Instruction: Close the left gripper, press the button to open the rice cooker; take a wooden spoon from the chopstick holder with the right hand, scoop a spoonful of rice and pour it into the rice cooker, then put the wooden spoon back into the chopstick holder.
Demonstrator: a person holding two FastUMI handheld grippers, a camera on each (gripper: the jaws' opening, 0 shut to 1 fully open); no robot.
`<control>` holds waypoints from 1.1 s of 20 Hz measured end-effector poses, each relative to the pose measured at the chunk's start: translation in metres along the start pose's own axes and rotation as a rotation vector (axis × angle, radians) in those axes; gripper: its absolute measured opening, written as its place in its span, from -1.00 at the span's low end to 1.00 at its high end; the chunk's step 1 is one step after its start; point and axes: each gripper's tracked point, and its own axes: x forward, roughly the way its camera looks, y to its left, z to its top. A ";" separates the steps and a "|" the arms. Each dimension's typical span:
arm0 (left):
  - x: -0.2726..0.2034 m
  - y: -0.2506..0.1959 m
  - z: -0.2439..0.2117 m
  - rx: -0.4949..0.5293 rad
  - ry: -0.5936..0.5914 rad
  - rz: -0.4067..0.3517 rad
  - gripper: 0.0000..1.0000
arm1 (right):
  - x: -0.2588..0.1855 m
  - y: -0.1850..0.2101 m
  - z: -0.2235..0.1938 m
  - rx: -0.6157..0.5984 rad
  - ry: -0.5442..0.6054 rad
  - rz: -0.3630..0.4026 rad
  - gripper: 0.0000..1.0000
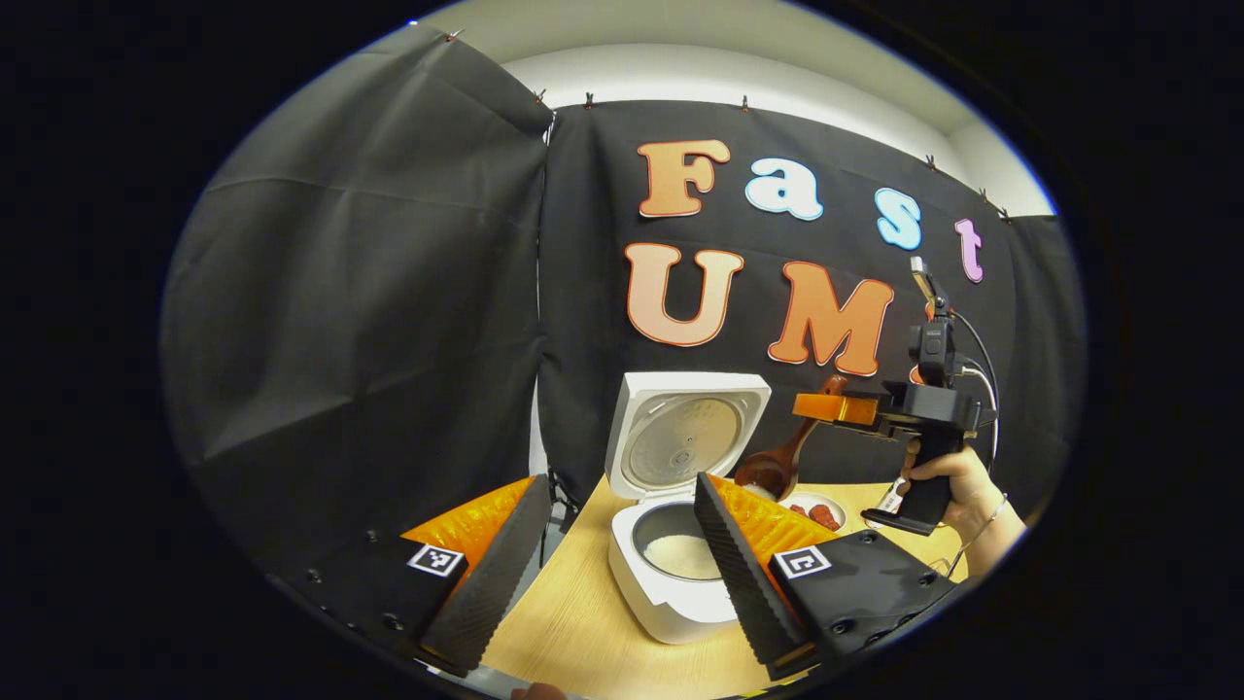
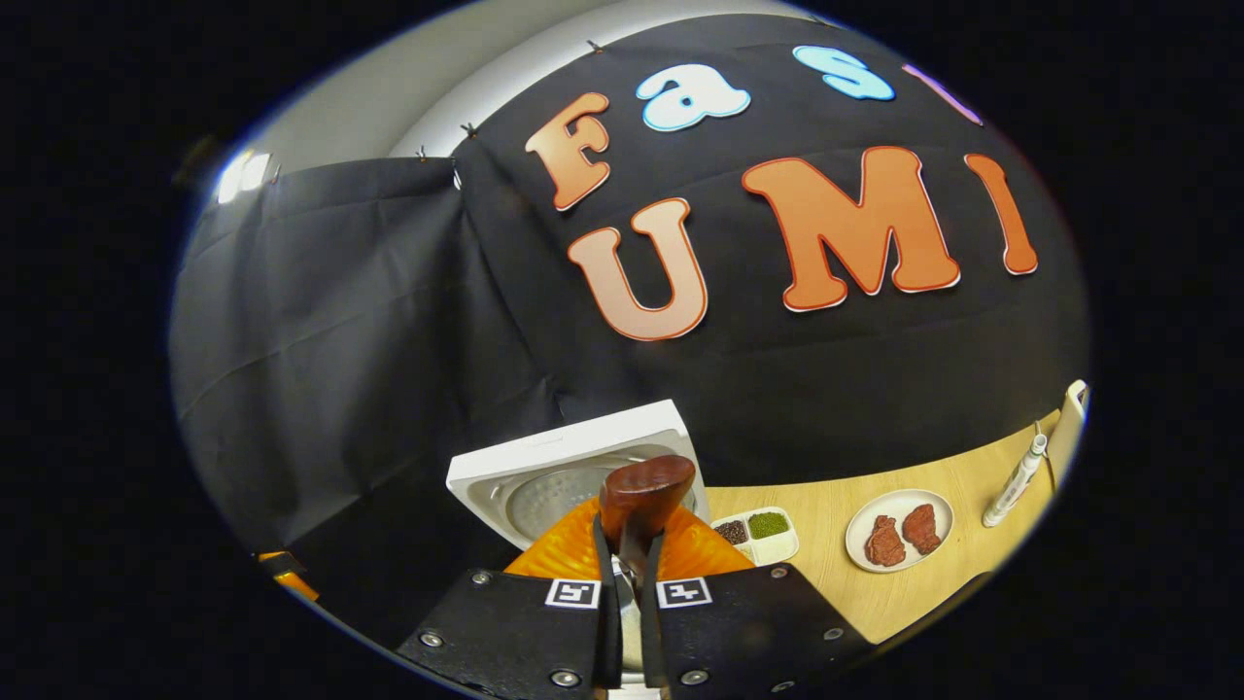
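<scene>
Left gripper [image 1: 595, 574]: jaws wide apart, holding nothing; hovers above the near table edge.
Right gripper [image 2: 629, 593]: fingers nearly together, clamped on the handle of the wooden spoon [image 2: 643, 498]; in the left gripper view it sits up and to the right, held by a hand [image 1: 957, 486].
Wooden spoon: bowl hangs below the right gripper, just right of the raised lid; any rice in it cannot be told.
Rice cooker [image 1: 671, 598]: straight ahead of the left gripper, between its fingers; lid [image 1: 685, 435] upright, white rice in the pot.
Table [image 1: 573, 632]: wood; divided dish [image 2: 758, 533] and plate [image 2: 899, 530] of red pieces ahead-right of the right gripper.
Chopstick holder: not made out.
Risk: spoon may twist in the narrow grip, spilling rice.
Risk: spoon bowl passing close to the lid could knock it.
</scene>
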 end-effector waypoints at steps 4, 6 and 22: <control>0.000 0.001 -0.002 -0.006 0.002 0.003 1.00 | 0.002 0.006 -0.005 -0.066 0.012 0.016 -0.86; 0.000 0.003 -0.003 -0.008 0.003 0.007 1.00 | 0.003 0.009 -0.009 -0.111 0.019 0.020 -0.86; -0.004 0.012 -0.013 -0.021 0.020 0.024 1.00 | 0.008 0.013 -0.035 -0.252 0.073 0.048 -0.86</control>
